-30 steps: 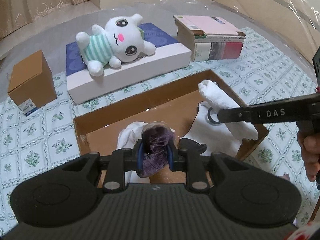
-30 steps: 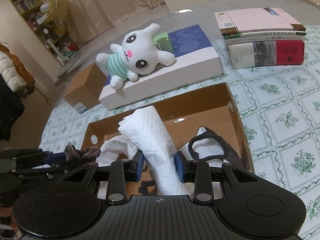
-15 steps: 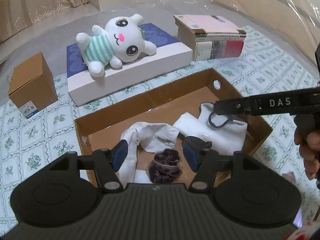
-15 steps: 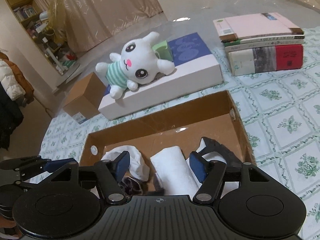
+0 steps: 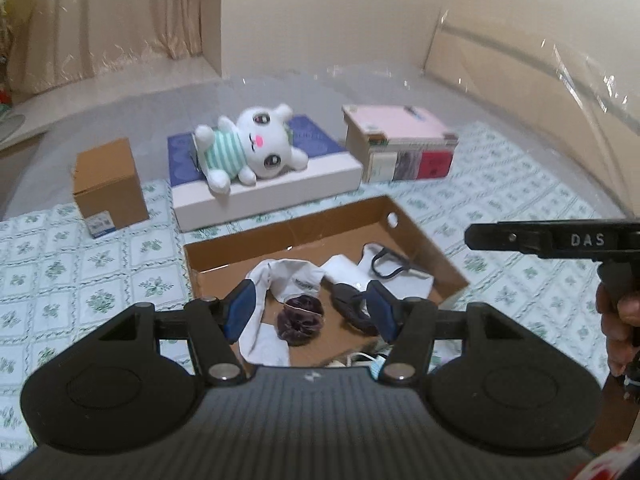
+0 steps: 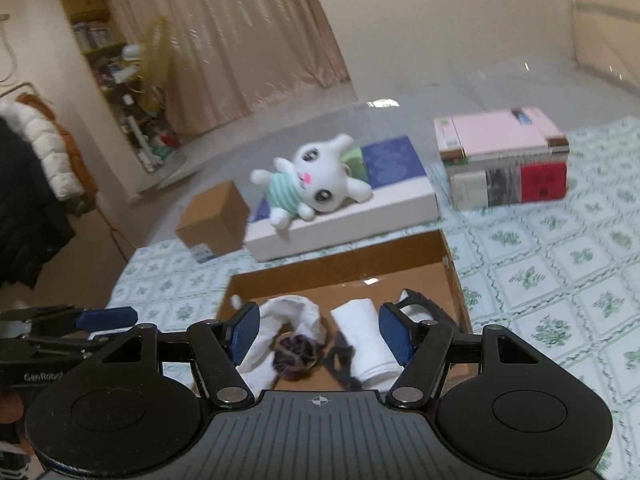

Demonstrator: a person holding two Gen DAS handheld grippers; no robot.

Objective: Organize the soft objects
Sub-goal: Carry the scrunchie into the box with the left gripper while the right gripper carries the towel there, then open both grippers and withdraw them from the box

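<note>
Above the cardboard box [image 5: 424, 240], both the left gripper [image 5: 312, 312] and right gripper [image 6: 322, 334] had their fingers spread, empty; the purple scrunchie [image 5: 301, 319] lay inside.

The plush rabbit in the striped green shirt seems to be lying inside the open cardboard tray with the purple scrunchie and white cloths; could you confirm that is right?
Not quite. The plush rabbit lies on the white flat box behind the cardboard tray, not inside it. The purple scrunchie and white cloths are indeed in the tray. The left wrist view shows this clearly, and the right wrist view agrees.
</note>
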